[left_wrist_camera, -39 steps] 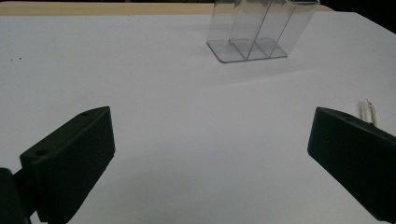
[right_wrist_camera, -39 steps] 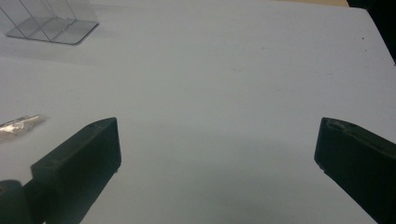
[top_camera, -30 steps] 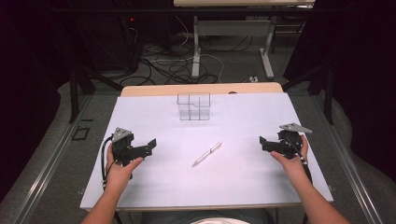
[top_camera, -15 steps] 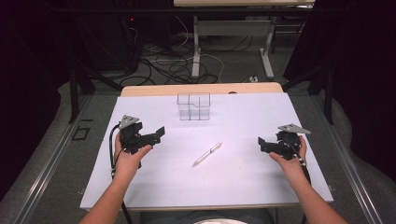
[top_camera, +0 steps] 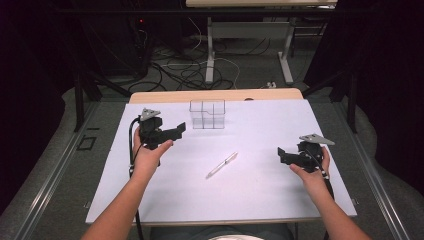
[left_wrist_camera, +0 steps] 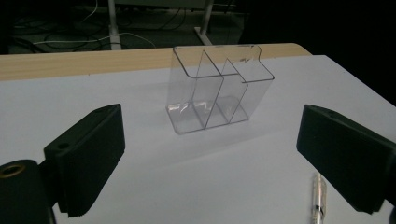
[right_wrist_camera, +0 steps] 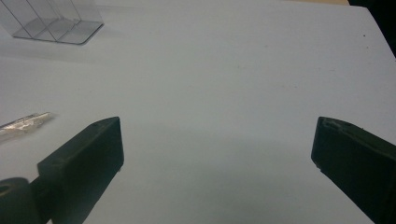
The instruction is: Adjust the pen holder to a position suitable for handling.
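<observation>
Your left claw is lifted above the white-covered desk at about 10 o'clock of the sheet, and it points toward the clear plastic organizer with three compartments, which stands upright near the far edge at 12 o'clock. In the left gripper view this organizer sits between the two black jaws but well ahead of them; the jaws stand wide apart with nothing between them, although they have just been closing a little. The slim silver pen lies flat near the middle of the desk, apart from both claws, with its far end turned to about 1 o'clock. In the left gripper view the pen shows at 5 o'clock, just beside the right jaw. Your right claw is low over the desk at about 3 o'clock, and it points toward the pen. It is released too: in the right gripper view its jaws are far apart over bare white surface, with the pen at 9 o'clock and the organizer at 11 o'clock.
</observation>
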### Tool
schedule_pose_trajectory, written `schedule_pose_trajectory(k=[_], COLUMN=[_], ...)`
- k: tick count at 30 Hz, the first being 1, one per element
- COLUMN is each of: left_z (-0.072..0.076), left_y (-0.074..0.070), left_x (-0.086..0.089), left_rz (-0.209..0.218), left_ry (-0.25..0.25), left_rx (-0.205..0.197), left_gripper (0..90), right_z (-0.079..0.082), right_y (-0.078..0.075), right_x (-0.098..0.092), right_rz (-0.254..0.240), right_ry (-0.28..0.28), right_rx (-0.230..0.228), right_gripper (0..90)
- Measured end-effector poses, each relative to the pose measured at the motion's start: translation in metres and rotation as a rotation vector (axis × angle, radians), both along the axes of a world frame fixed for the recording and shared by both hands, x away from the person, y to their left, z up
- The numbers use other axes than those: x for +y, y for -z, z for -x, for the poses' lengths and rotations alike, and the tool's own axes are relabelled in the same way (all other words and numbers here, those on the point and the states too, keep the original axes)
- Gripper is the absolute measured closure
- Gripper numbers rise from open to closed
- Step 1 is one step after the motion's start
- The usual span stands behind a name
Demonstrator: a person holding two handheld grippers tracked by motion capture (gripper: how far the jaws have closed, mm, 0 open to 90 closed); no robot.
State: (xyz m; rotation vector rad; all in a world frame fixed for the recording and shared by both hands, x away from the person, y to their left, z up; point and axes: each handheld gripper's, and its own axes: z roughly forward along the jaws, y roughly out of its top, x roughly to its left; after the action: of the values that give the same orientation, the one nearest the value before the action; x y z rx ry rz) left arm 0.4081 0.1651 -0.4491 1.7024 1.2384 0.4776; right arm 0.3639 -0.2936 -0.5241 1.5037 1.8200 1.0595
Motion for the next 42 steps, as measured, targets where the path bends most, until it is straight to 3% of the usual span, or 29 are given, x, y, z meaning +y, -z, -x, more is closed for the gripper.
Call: schedule_pose_trajectory(k=[6,14,16,30,42], left_z=[-0.013,-0.031,-0.036,-0.060,-0.081], left_y=[-0.009,-0.015,-0.015,-0.029,-0.033], left_x=[-0.006,-0.015,-0.018,-0.031,-0.044], left_rz=[-0.009,-0.020,-0.023,-0.103,-0.124], left_ry=[-0.011,-0.012,-0.021,-0.042,-0.055], left_rx=[0.000,0.025,0.016,0.012,0.026], left_gripper=[15.2,16.5,19.0,31.3,35.9], right_z=[0.000,0.000,0.000,0.001,0.000], right_y=[0.001,0.001,0.001,0.002,0.004], right_x=[0.001,0.001,0.001,-0.001,-0.002], right_rz=[0.006,0.003,0.007,-0.006,-0.011], right_ry=[-0.007,-0.005,-0.004,0.003,0.003], right_rx=[-0.001,0.003,0.002,0.014,0.021], right_gripper=[2.6,3.2,3.5,4.6,5.3])
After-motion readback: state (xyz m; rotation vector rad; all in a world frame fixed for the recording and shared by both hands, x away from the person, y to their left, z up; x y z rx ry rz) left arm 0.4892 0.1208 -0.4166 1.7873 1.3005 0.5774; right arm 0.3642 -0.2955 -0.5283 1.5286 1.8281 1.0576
